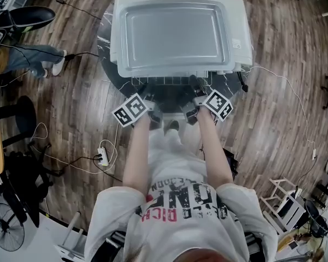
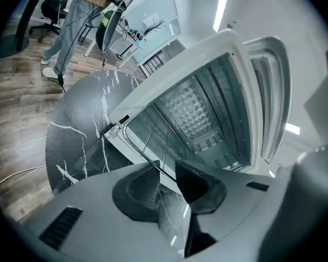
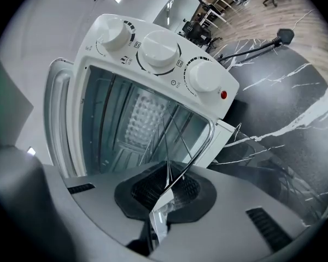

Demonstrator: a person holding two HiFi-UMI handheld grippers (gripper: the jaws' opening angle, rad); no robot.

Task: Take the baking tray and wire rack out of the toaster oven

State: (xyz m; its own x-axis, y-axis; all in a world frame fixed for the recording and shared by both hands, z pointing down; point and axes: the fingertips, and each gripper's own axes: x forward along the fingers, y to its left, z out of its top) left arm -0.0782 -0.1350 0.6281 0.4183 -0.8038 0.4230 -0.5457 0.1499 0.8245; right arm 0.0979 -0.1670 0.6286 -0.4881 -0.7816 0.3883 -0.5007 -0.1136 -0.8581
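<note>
Wire rack [image 1: 172, 81] lies flat, partly out of the mouth of a white toaster oven [image 1: 238, 42]. Its front bar sits straight ahead of both hand-held grippers.

The right hand-held gripper [image 1: 195, 90] has its jaws clamped together on that front bar, near the rack's right corner. In the right gripper view the thin wire runs into the closed ribbed pads [image 3: 147, 191].

The left hand-held gripper [image 1: 146, 90] has its jaws partly apart. The front bar crosses the gap between its pads [image 2: 199, 184], and neither pad presses on it.

The rack's long axis runs side to side, from one gripper across to the other, and its cross wires point away into the oven.

A baking tray [image 1: 169, 34] lies flat on the oven's roof, above and beyond both grippers, its long side also running across.

The oven stands on a dark marbled desk [image 3: 284, 113] below the grippers.
</note>
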